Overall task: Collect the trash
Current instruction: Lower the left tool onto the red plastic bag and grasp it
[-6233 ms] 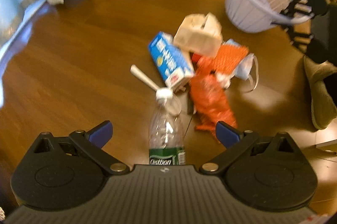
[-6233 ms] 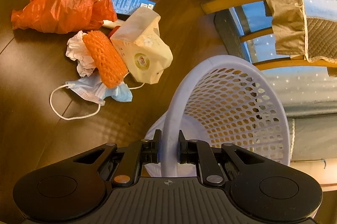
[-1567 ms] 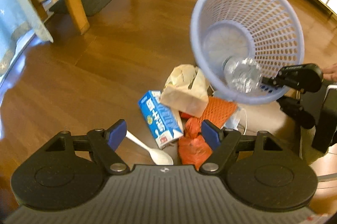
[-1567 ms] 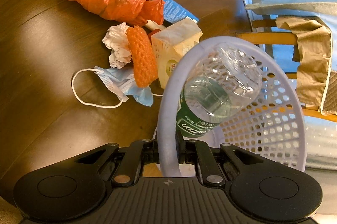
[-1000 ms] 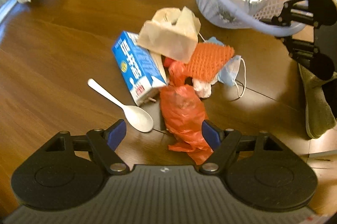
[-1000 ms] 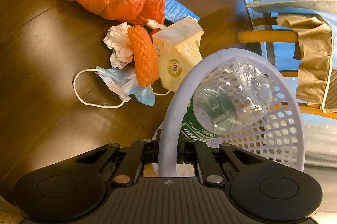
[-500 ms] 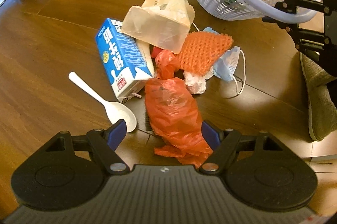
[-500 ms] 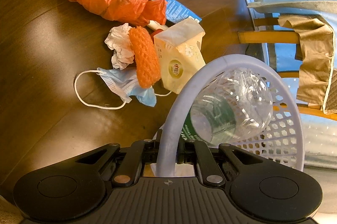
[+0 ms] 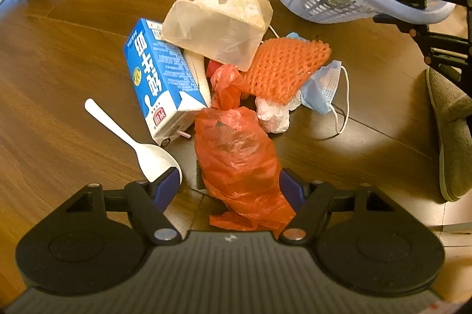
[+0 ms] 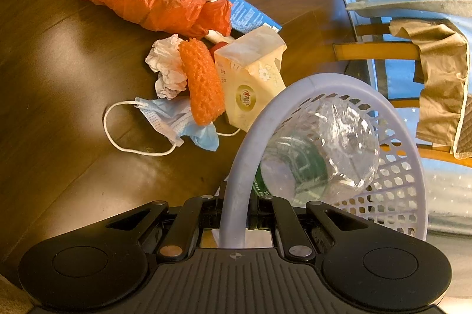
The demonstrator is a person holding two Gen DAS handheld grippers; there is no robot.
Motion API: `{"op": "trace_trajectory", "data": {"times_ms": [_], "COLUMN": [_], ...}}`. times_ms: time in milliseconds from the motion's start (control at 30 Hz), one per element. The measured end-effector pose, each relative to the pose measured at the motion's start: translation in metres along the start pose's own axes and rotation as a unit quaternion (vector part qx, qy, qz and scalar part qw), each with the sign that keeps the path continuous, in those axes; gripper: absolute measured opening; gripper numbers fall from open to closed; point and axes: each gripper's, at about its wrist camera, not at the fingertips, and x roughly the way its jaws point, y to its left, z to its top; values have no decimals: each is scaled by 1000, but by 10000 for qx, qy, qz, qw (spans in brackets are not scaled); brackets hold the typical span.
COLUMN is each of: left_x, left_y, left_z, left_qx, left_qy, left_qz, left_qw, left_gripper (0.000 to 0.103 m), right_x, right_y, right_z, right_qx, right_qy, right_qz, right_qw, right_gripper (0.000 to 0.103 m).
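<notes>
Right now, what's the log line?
left gripper: closing around orange bag | right gripper: shut on basket rim | bottle: in basket

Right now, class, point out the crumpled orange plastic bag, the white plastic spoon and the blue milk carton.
crumpled orange plastic bag [image 9: 239,157], left wrist view, middle.
white plastic spoon [image 9: 156,159], left wrist view, bowl.
blue milk carton [image 9: 159,75], left wrist view, printed face.

Both wrist views overlook the litter pile [image 9: 236,84].

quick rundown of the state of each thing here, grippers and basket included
left gripper: jaws closing around the bag, not yet pressing
right gripper: shut on the basket rim
basket: tilted, holds the bottle
plastic bottle: crumpled, in the basket
orange bag: crumpled, on the floor
milk carton: lying flat
tissue pack: opened, slumped
face mask: crumpled
spoon: bowl up
</notes>
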Motion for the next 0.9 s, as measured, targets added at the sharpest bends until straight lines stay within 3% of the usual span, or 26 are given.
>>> {"op": "trace_trajectory", "data": {"times_ms": [233, 500, 667, 900], "left_x": [14, 22, 20, 12], "left_y": [1, 4, 3, 2], "left_z": [0, 2, 2, 5], "left_qx": [-143, -180, -89, 23], "left_qy": [57, 164, 216, 251], "left_qz": [-107, -199, -195, -196], "left_qw": [9998, 9995, 9995, 9995], "left_gripper": [65, 41, 32, 29], "right_x": [0, -1, -1, 0], "right_y": [-1, -1, -1, -3], "right_z": [0, 1, 0, 2], "right_qx": [28, 0, 7, 5], "right_qy": [-19, -28, -26, -24], "right_qz": [14, 19, 25, 43], "right_qw": [10000, 10000, 10000, 10000], "right_gripper": [5, 5, 5, 5]}}
